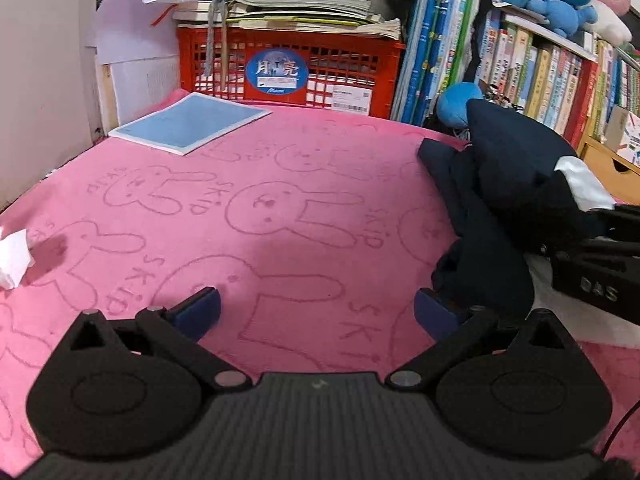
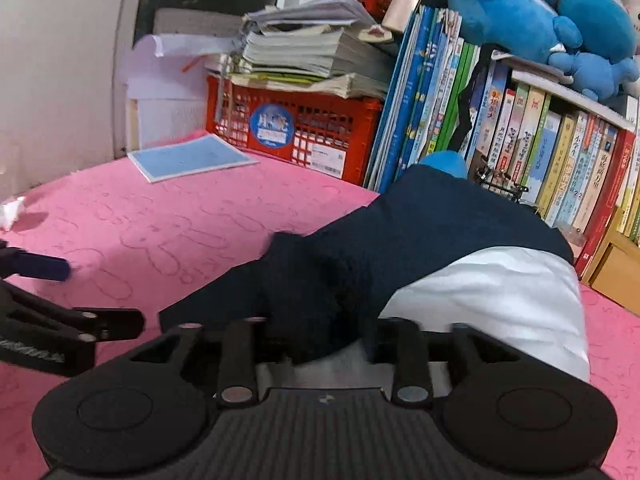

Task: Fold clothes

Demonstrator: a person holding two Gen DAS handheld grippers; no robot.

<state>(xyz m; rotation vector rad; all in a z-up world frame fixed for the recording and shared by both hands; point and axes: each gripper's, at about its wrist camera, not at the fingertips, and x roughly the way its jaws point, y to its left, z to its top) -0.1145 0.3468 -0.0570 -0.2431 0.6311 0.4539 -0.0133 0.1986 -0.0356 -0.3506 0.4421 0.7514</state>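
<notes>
A wide pink cloth, printed with rabbits and "SKIP", lies bare at the left and centre. The left gripper is held spread and empty above it. The dark garment is heaped at the right, its near fold bunched between the right gripper's part-spread fingers. A red crate bounds the far edge.
</notes>
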